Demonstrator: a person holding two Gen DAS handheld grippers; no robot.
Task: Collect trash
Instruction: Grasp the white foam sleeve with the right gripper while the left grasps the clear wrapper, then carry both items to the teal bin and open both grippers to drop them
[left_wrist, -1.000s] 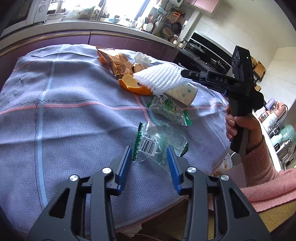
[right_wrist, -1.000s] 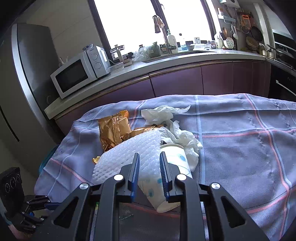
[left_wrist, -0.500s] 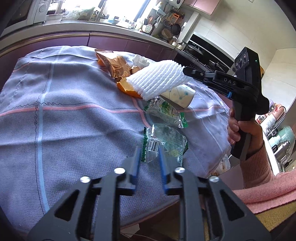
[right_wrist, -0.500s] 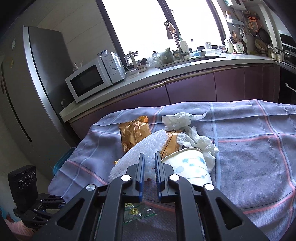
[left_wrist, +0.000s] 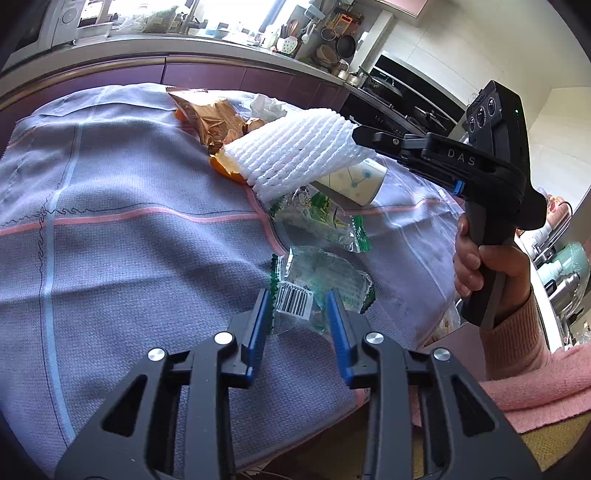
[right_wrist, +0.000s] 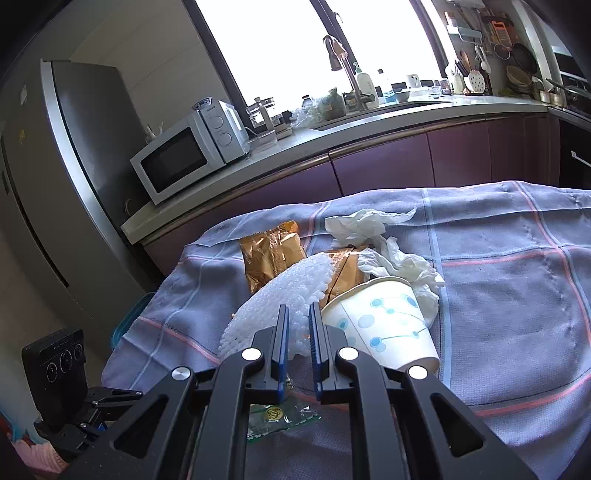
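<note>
On the grey checked tablecloth lies a clear green-edged wrapper with a barcode. My left gripper straddles its near end. The jaws are closing and the pads do not visibly press it. My right gripper is shut on a white foam net. In the left wrist view the right gripper holds the foam net tilted above the pile. A paper cup lies on its side just right of it.
A second green wrapper, orange peel, gold wrappers and crumpled tissue lie around the cup. A hand grips the right tool beyond the table's edge. Behind stand a kitchen counter with a microwave and a fridge.
The right jaws closed on the foam net and raised its near end off the pile. The left jaws narrowed around the barcode wrapper.
</note>
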